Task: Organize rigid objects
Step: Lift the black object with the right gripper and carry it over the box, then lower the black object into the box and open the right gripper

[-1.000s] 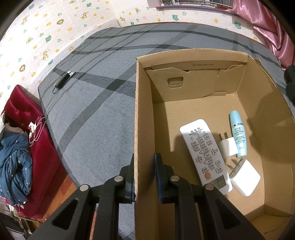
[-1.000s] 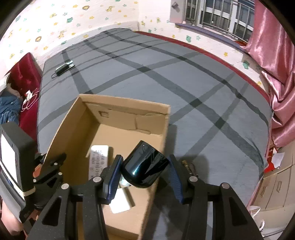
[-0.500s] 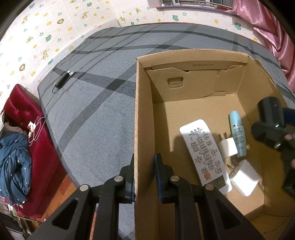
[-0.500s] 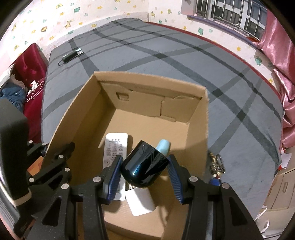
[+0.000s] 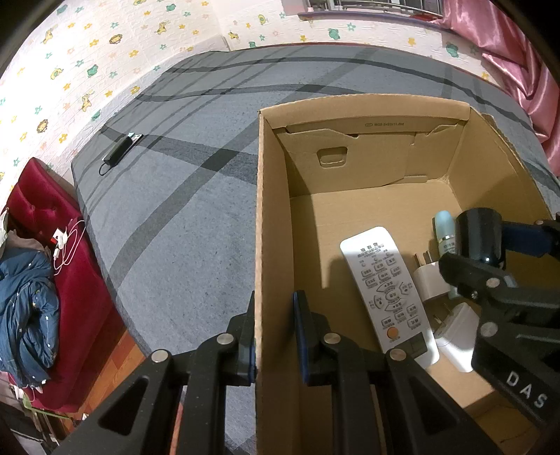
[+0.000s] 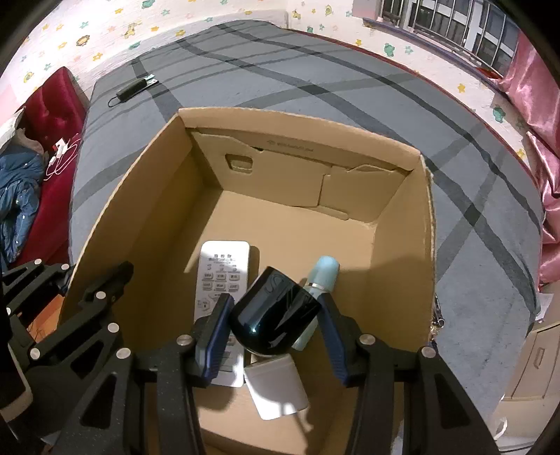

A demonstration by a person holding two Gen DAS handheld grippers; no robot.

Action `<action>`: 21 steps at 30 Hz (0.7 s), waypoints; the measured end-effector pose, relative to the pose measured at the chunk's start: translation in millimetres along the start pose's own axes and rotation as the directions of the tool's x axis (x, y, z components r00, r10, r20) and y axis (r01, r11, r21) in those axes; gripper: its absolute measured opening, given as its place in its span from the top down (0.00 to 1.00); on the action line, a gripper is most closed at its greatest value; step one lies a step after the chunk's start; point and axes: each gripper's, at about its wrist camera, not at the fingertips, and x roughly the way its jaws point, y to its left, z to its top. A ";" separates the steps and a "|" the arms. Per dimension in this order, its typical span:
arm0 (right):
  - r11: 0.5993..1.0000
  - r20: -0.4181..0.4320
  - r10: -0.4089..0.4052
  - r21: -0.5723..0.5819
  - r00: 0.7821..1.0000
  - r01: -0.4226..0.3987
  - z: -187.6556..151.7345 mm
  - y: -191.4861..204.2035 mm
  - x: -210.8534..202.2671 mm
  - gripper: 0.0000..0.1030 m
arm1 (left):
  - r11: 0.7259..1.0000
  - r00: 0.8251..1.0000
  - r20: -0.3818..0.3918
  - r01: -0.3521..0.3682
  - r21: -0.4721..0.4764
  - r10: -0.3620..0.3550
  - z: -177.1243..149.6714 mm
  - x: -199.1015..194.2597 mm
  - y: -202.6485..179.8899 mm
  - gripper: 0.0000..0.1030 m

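Grey striped bedspread underneath. Small black device with cable lying near its far left corner. Red upholstered bench alongside, holding a blue jacket and white cable. Pink curtain at right, barred window behind.

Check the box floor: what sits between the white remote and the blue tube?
A white plug adapter lies between the white remote and the blue tube, seen in the left wrist view; the held dark object partly covers the tube.
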 end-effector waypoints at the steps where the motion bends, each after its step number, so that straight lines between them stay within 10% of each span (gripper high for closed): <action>1: 1.000 -0.005 0.006 0.001 1.000 -0.006 -0.3 0.9 1.6 0.49 | 1.000 1.000 0.001 -0.001 0.000 0.001 -0.1 -0.1 0.1 0.82; 21: 1.000 -0.062 0.021 -0.013 0.998 -0.022 -2.1 9.5 21.8 0.46 | 1.000 1.000 0.001 0.000 -0.001 0.000 -1.4 0.0 0.1 0.82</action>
